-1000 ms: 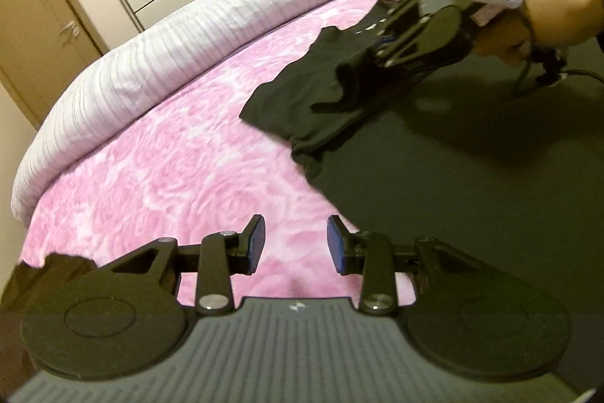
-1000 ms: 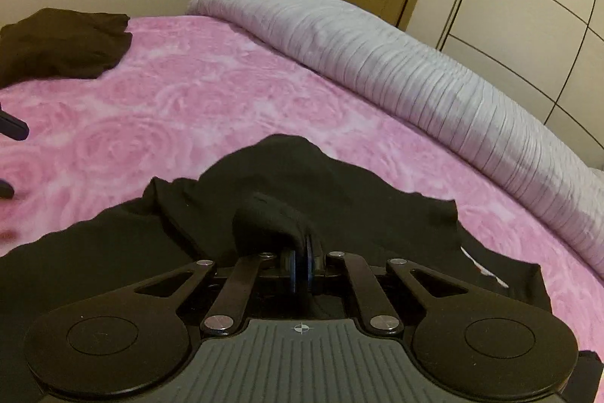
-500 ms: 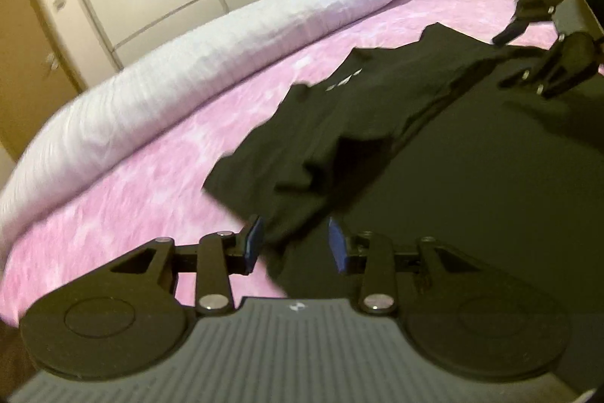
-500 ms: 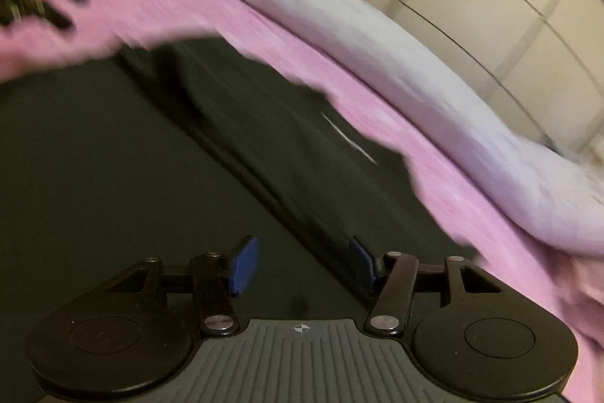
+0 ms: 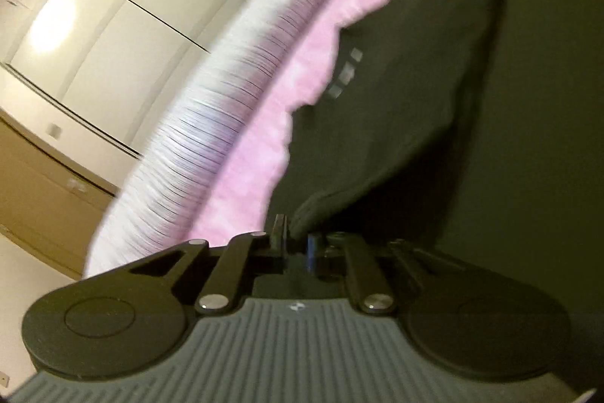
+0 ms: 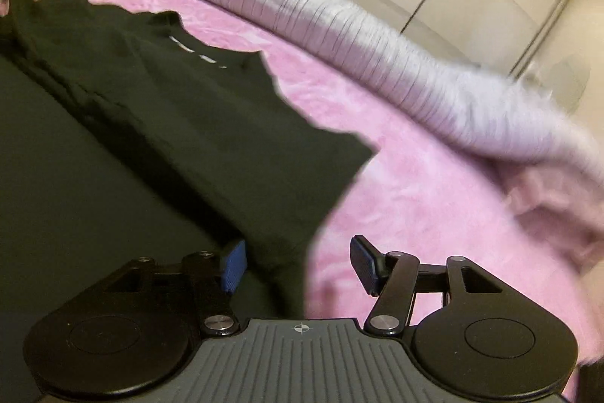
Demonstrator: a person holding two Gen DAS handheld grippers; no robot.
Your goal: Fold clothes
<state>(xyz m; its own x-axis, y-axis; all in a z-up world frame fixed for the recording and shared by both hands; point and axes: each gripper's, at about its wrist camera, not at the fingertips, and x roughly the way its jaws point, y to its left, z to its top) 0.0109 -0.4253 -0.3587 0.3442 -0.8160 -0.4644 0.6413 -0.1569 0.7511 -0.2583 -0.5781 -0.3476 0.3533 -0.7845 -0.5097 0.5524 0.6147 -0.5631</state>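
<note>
- On the pink bed (image 6: 415, 176), the black shirt (image 6: 181, 123) lies spread.
- Left gripper (image 5: 296, 244): jaws narrow, pinching a shirt fold; a thin hold could slip.
- Right gripper (image 6: 298, 265): jaws wide over the shirt's corner; closing there may catch the bedcover too.

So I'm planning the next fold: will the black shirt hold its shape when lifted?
Probably not. The black shirt already bunches where the left claw pinches it, so it looks floppy. Its wavy edge on the pink bedspread suggests thin, light fabric.
</note>
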